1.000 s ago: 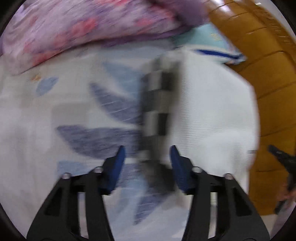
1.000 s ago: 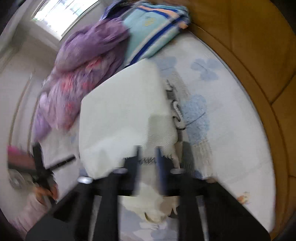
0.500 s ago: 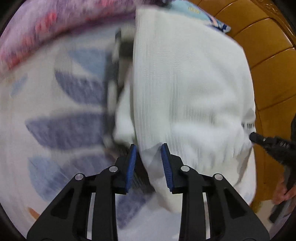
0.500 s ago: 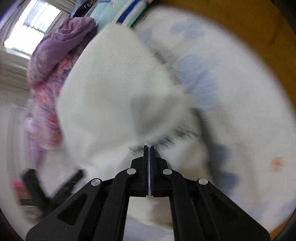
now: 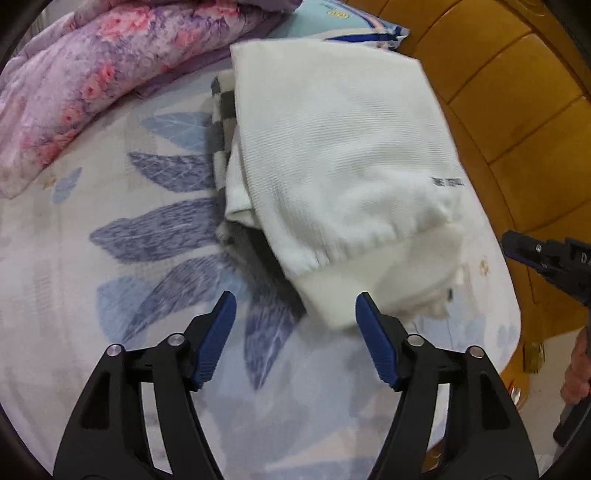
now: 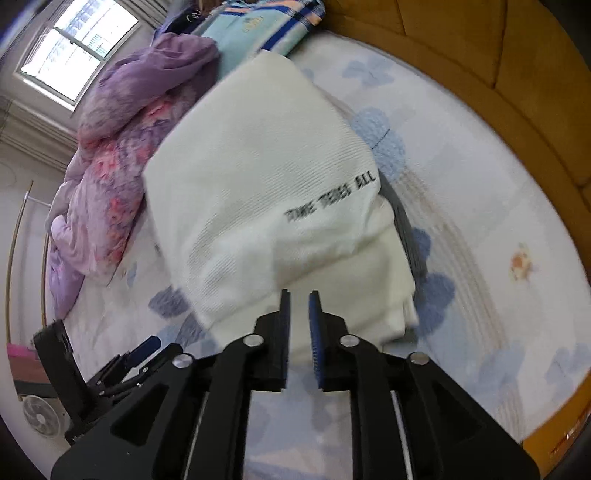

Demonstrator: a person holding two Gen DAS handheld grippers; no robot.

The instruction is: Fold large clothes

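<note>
Fold laid: white sweater (image 5: 343,155) doubled on bed (image 5: 110,295) | left gripper (image 5: 295,314) fingers just opened wide, empty | right gripper (image 6: 298,295) fingers opening narrowly, empty | we let go so it settles.

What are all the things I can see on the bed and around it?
white garment: one, white with dark lettering, folded on the bed
checked cloth: one, grey and white, under the garment
bedsheet: one, pale with blue leaves
quilt: one, purple-pink floral, bunched up far side
striped bedding: one, teal, blue, orange, beside the quilt
headboard: one, mustard, padded
fan: one, white, floor
left gripper: open, empty
right gripper: slightly open, empty
</note>
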